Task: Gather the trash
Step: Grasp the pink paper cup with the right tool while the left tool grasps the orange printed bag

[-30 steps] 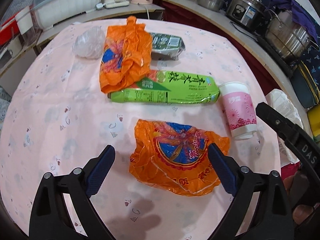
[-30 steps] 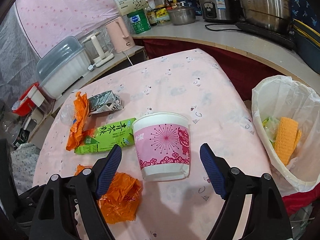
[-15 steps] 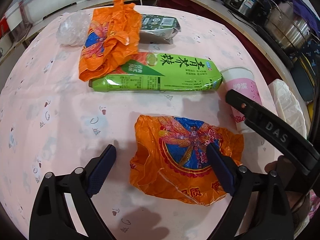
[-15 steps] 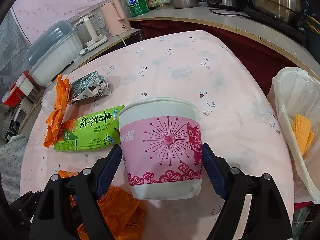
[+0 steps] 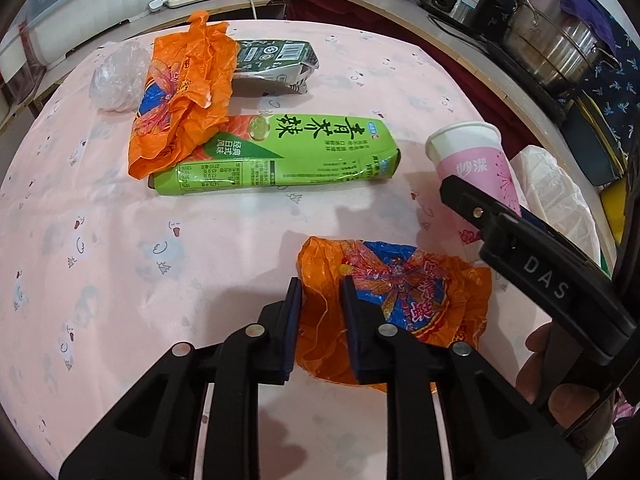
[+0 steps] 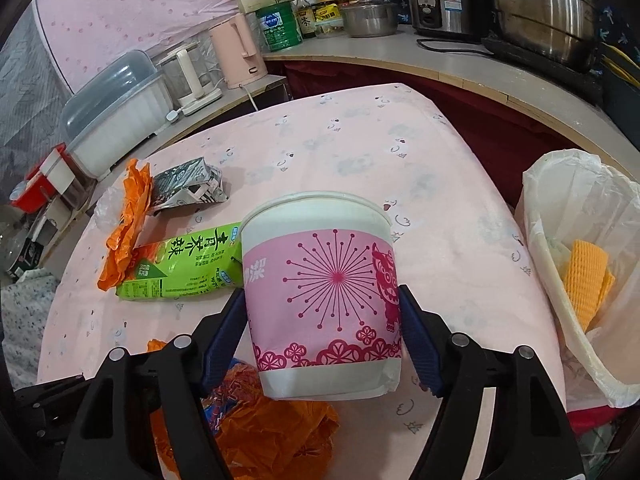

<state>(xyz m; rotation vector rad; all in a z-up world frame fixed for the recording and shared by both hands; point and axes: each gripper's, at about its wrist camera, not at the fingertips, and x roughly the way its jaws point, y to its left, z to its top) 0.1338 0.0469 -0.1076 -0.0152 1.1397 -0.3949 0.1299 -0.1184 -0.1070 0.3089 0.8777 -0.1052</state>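
My left gripper is shut on the left edge of a crumpled orange plastic bag lying on the pink table. My right gripper is shut on a pink and white paper cup, with a pad on each side of it; the cup also shows in the left wrist view. A green carton, a second orange bag, a grey crushed carton and a clear plastic wad lie further back. The white-lined trash bin stands off the table's right edge.
The pink tablecloth covers a round table. Behind it a counter holds steel pots, a rice cooker, a pink kettle and a lidded plastic box. The bin holds yellow-orange waste.
My left gripper has moved right and shut on the near orange bag, bunching it. My right gripper has closed in on the pink cup and now grips it.
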